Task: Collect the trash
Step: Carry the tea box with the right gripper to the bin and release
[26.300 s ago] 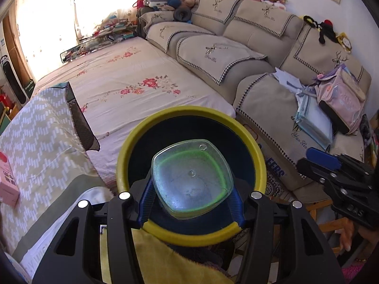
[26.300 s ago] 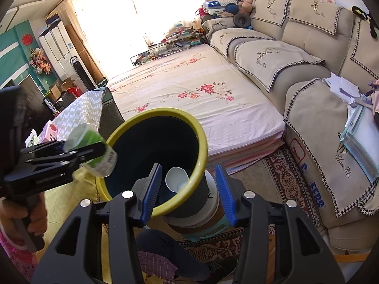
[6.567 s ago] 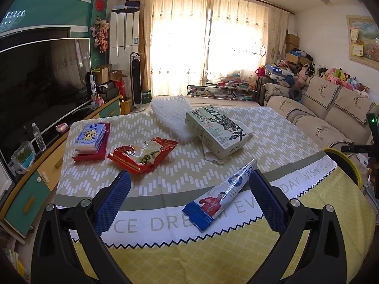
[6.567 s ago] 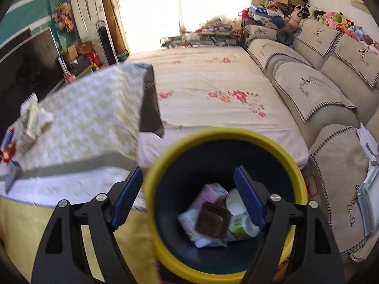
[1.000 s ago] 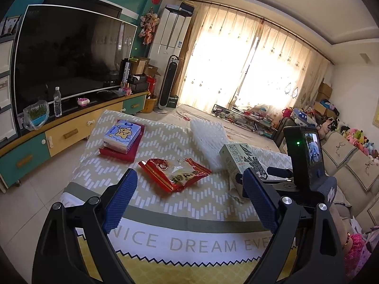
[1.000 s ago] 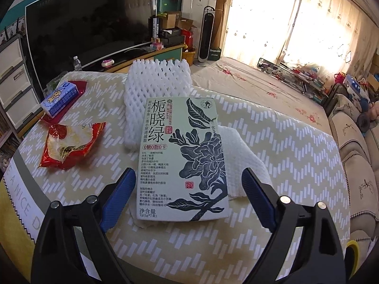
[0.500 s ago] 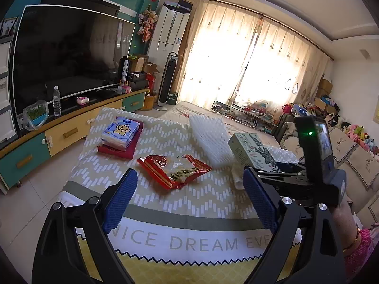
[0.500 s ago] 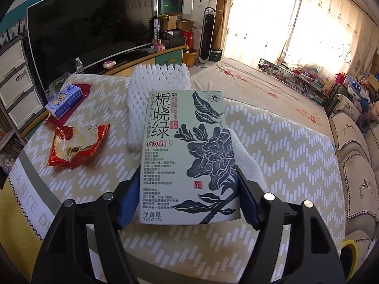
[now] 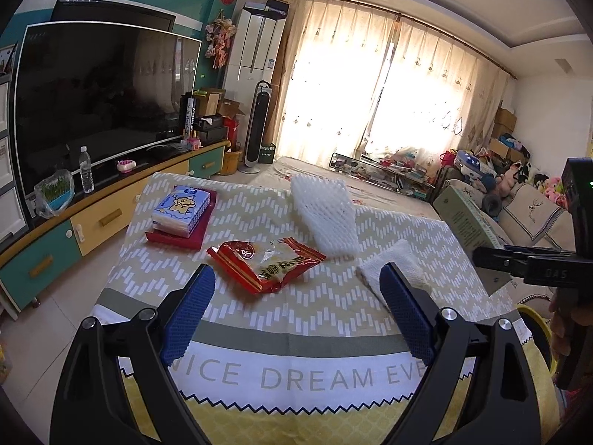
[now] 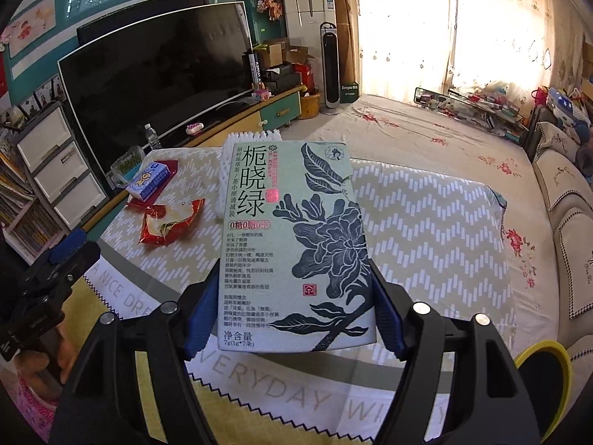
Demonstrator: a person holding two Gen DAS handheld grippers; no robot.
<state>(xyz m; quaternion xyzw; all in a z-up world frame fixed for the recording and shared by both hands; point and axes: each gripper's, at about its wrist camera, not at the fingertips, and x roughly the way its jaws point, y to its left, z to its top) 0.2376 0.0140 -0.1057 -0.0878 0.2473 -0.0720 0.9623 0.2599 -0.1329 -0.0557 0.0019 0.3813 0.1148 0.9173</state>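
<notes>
Right wrist view showed the right gripper (image 10: 294,319) clamped on a pale green tea box (image 10: 292,244), its blue pads pressing both long edges, the box lifted clear of the table (image 10: 426,230). Left wrist view had the left gripper (image 9: 294,315) hanging empty with fingers spread wide over the cloth. From it, a red snack wrapper (image 9: 265,259) lay at twelve o'clock, white foam netting (image 9: 326,218) at one, a tissue pack (image 9: 181,209) at eleven, a yellow-rimmed bin (image 9: 533,322) at three.
</notes>
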